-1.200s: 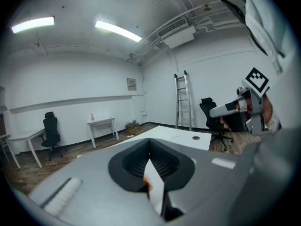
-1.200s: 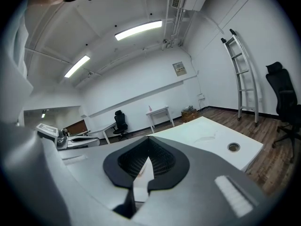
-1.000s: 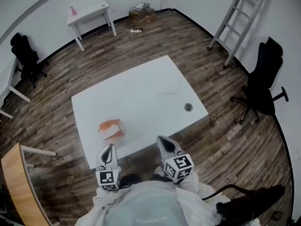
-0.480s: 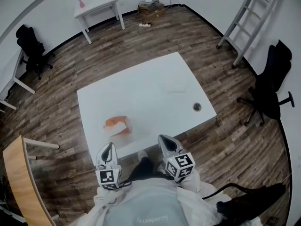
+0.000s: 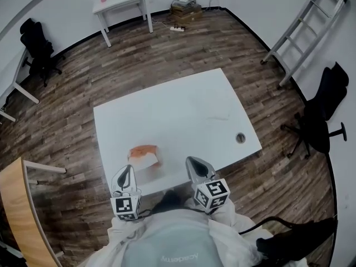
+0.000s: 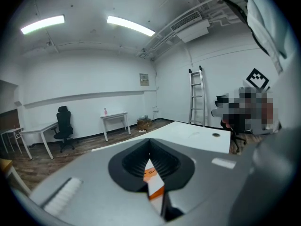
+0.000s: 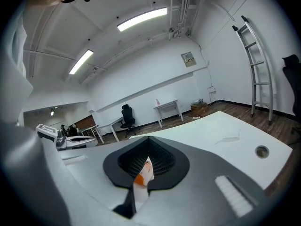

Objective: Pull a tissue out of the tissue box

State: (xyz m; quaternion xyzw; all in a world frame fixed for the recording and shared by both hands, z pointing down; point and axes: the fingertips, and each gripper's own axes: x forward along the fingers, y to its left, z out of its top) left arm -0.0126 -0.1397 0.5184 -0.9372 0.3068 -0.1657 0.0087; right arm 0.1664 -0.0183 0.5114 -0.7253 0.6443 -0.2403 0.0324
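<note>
An orange and white tissue box [image 5: 144, 155] lies on the white table [image 5: 183, 110], close to its near edge and left of centre. My left gripper [image 5: 126, 173] is shut and empty, its tips just before the table edge, a little short and left of the box. Shut and empty too, my right gripper [image 5: 194, 164] reaches over the near edge, to the right of the box. In the left gripper view the box [image 6: 153, 181] shows through the slit under the closed left gripper [image 6: 150, 144]. The right gripper view shows the box [image 7: 143, 175] below the closed right gripper [image 7: 148, 144].
A round cable hole [image 5: 240, 138] sits near the table's right corner. A ladder [image 5: 305, 33] leans at the back right, with a black office chair [image 5: 325, 109] at the right. A small white table [image 5: 121, 1] and stacked boxes [image 5: 186, 8] stand by the far wall; a wooden desk [image 5: 16, 213] is at left.
Both grippers have come forward to the table's near edge, still shut. The table and tissue box now lie closer to their tips; the box itself has not moved on the table.
</note>
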